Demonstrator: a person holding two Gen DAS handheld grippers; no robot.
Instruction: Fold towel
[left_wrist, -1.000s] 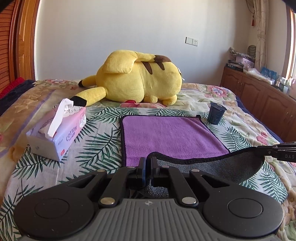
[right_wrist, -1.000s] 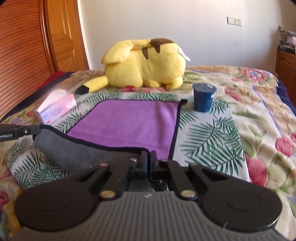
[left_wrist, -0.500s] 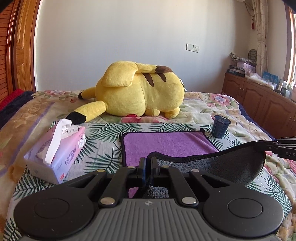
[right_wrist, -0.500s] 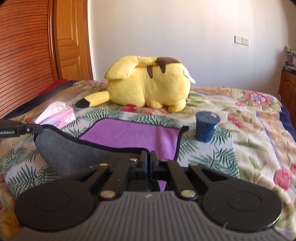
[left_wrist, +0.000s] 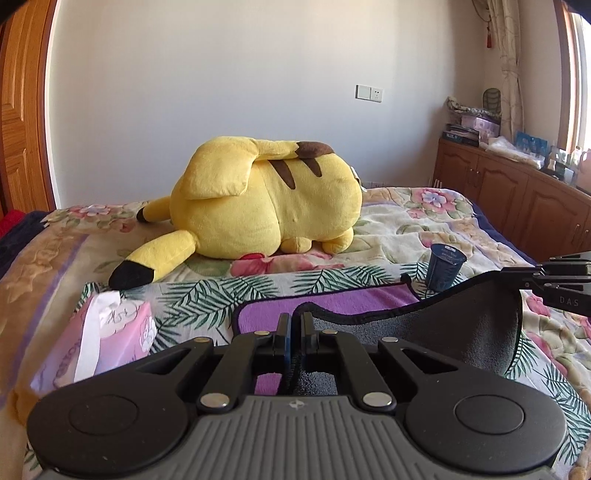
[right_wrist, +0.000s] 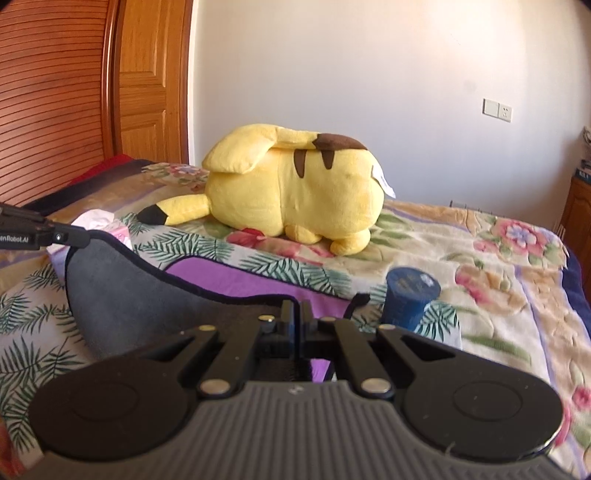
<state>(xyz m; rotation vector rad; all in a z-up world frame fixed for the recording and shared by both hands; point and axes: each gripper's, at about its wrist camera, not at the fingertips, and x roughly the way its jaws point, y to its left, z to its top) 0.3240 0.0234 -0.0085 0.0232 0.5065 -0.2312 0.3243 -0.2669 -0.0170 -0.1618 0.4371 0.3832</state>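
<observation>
A towel, purple on top (left_wrist: 332, 304) and grey underneath (left_wrist: 461, 332), lies on the bed. Its near edge is lifted off the bed and hangs in a curve between my two grippers. My left gripper (left_wrist: 293, 325) is shut on the near left corner. My right gripper (right_wrist: 295, 314) is shut on the near right corner; its tip also shows in the left wrist view (left_wrist: 554, 280). In the right wrist view the grey underside (right_wrist: 147, 295) faces me and the purple side (right_wrist: 229, 275) lies flat behind it.
A big yellow plush toy (left_wrist: 266, 206) lies on the bed beyond the towel. A dark blue cup (left_wrist: 445, 267) stands by the towel's far right corner. A pink tissue box (left_wrist: 107, 339) sits left of the towel. Wooden cabinets (left_wrist: 517, 199) line the right wall.
Both grippers have risen and moved toward the far edge, carrying the towel's near edge; less of the flat purple side shows now.
</observation>
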